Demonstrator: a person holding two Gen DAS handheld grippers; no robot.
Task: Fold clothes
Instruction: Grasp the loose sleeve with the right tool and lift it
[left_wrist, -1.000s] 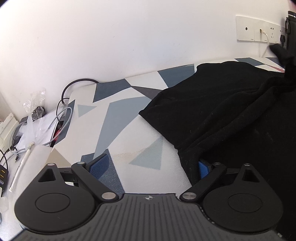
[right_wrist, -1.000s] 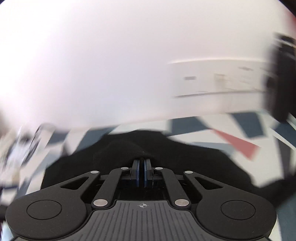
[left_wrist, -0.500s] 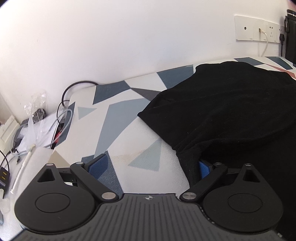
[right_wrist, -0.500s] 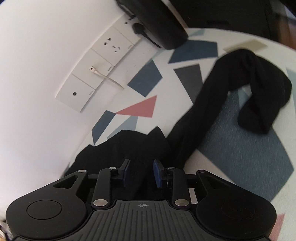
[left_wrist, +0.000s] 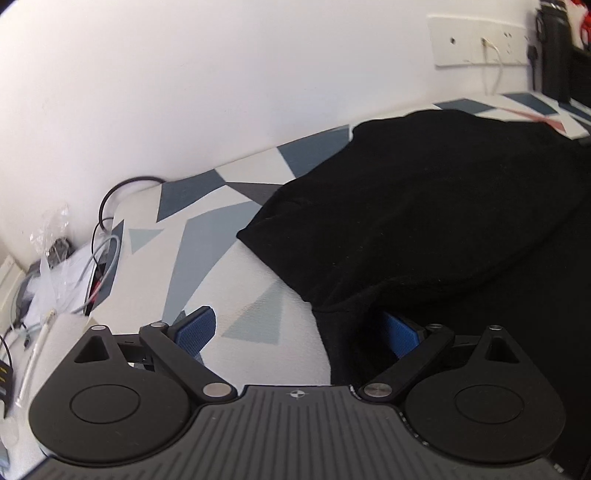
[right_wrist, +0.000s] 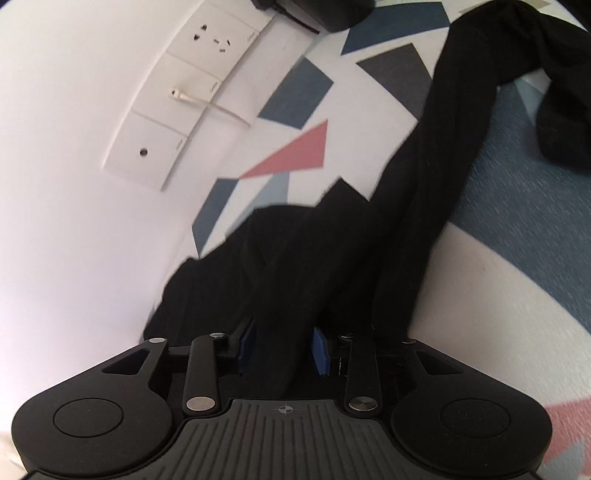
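Your right gripper (right_wrist: 282, 349) has its fingers closing around a fold of the black garment (right_wrist: 325, 258) on the patterned counter (right_wrist: 517, 266), narrower than half a second ago. Your left gripper (left_wrist: 295, 328) stays spread wide; the garment's edge drapes over its right finger (left_wrist: 400, 330).

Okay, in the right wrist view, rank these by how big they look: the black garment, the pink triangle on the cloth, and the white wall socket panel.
1. Black garment, by far the largest.
2. White wall socket panel.
3. Pink triangle, smallest.
The fisheye view distorts sizes, so this is apparent size only.
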